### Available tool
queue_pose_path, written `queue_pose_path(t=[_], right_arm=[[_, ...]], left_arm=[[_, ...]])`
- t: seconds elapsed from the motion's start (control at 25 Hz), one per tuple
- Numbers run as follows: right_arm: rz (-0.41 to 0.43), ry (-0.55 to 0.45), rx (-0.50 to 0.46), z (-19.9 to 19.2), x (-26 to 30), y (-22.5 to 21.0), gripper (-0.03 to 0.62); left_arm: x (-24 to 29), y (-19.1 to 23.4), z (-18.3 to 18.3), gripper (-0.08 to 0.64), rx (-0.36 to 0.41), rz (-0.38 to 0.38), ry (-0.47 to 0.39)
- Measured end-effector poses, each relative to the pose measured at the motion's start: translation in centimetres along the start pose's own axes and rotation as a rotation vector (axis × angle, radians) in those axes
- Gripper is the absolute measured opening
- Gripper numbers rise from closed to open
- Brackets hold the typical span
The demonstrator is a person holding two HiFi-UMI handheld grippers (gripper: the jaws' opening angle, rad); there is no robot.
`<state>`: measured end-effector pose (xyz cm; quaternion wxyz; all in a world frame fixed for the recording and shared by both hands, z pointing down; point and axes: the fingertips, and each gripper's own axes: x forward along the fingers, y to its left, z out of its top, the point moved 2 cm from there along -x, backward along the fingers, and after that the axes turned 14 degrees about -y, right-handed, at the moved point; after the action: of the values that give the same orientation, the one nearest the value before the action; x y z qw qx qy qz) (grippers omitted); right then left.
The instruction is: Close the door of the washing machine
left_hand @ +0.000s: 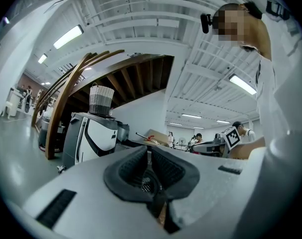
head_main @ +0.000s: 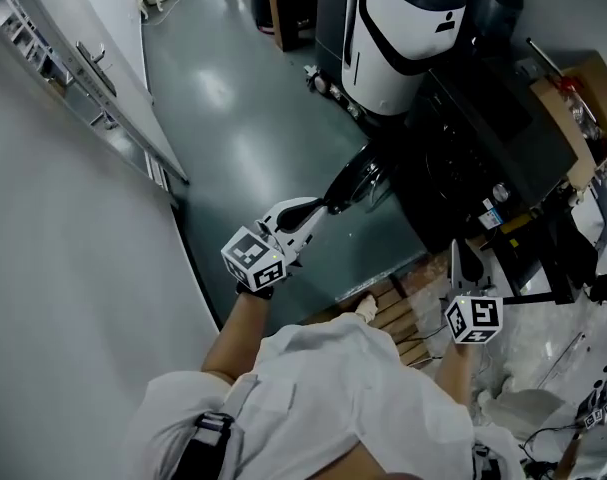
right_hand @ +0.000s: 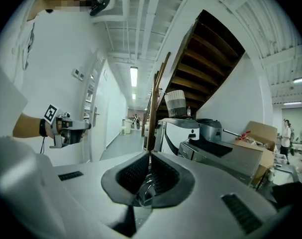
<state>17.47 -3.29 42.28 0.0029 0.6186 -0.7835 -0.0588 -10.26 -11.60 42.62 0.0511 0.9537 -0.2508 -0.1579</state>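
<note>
Grey-green floor (head_main: 243, 118) runs up the middle of the head view, bounded on the left by a white wall (head_main: 73, 268) that carries a door with a lever handle (head_main: 95, 60). Along the right edge of the floor stands the washing machine (head_main: 483, 138), a dark unit. Its round door (head_main: 355, 180) is swung out from the front over the floor and is not closed. A white-and-black machine (head_main: 403, 38) stands just beyond it, at the floor's far end. A cardboard box (head_main: 583, 98) sits behind the washing machine, at the right edge of the view. A wooden pallet (head_main: 393, 313) lies on the floor at the near right, by the person's feet.

Left gripper (head_main: 318, 208): held out low over the floor, with its tip at the lower edge of the open door. Contact cannot be confirmed from the head view. In its own view the jaws are together with nothing between them.

Right gripper (head_main: 460, 250): held apart from the left one, over the near end of the washing machine and clear of the door. Its own view shows the jaws together and empty, with a wooden staircase (right_hand: 210, 59) rising behind.

The person's white garment (head_main: 333, 388) fills the bottom of the head view.
</note>
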Motion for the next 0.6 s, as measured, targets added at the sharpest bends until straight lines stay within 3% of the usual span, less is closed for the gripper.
queue_pose_path(t=[0.6], right_arm=[[0.135,0.038,0.008,-3.5,8.2,-11.4,0.032]], left_arm=[[13.9,3.6,-5.9,0.059,0.007,0.043,0.027]])
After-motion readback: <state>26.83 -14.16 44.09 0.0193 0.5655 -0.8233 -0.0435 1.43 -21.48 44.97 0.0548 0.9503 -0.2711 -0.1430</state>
